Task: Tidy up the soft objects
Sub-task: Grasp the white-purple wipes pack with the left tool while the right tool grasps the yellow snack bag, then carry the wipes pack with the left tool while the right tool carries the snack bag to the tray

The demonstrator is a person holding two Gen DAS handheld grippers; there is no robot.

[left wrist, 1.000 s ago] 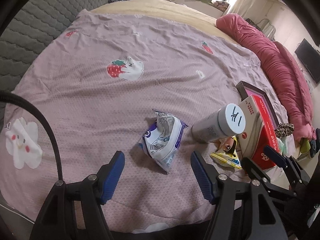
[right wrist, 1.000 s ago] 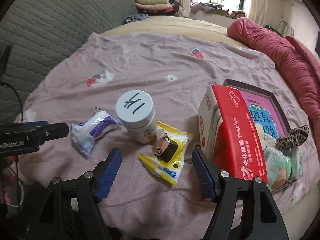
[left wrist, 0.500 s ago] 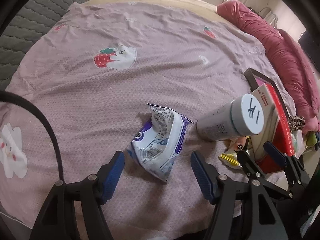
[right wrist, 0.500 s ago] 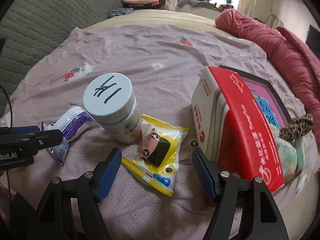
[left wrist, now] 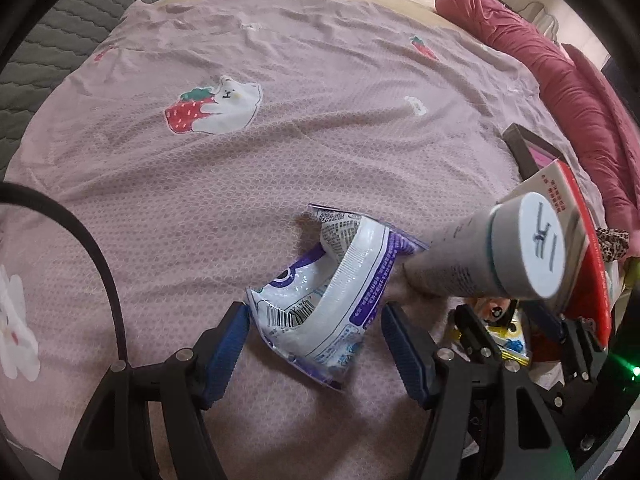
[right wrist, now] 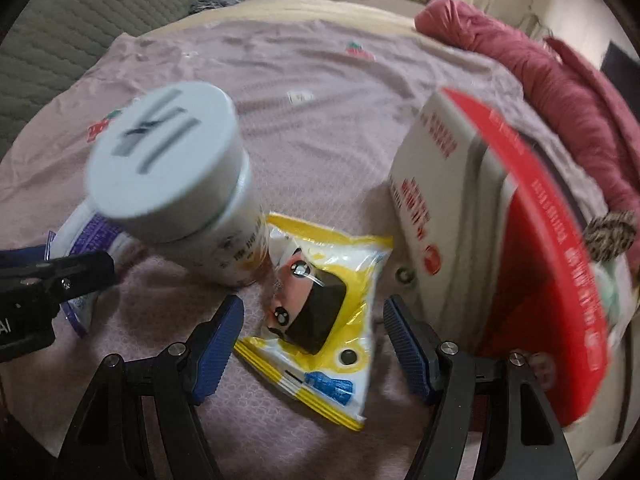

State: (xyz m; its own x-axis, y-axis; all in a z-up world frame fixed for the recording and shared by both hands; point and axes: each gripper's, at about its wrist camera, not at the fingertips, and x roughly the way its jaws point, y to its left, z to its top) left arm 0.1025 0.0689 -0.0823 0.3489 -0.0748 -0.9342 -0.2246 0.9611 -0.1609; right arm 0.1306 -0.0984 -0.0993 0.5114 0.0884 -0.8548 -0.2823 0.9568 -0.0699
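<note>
A crumpled white and purple snack packet (left wrist: 328,300) lies on the pink bedspread (left wrist: 280,120). My left gripper (left wrist: 316,344) is open with its blue pads on either side of the packet's near end. A yellow packet with a cartoon face (right wrist: 320,312) lies flat between the open fingers of my right gripper (right wrist: 312,336). The purple packet's edge (right wrist: 76,240) shows in the right wrist view, beside the left gripper's finger (right wrist: 60,276).
A white bottle with a marked grey lid (left wrist: 480,264) stands between the two packets, also in the right wrist view (right wrist: 172,176). A red and white box (right wrist: 500,232) leans at the right over a dark tray (left wrist: 528,148). A red quilt (left wrist: 560,92) lines the far right.
Both grippers have moved forward and down. The purple packet now sits between the left fingers, and the yellow packet between the right fingers. Both stay open.
</note>
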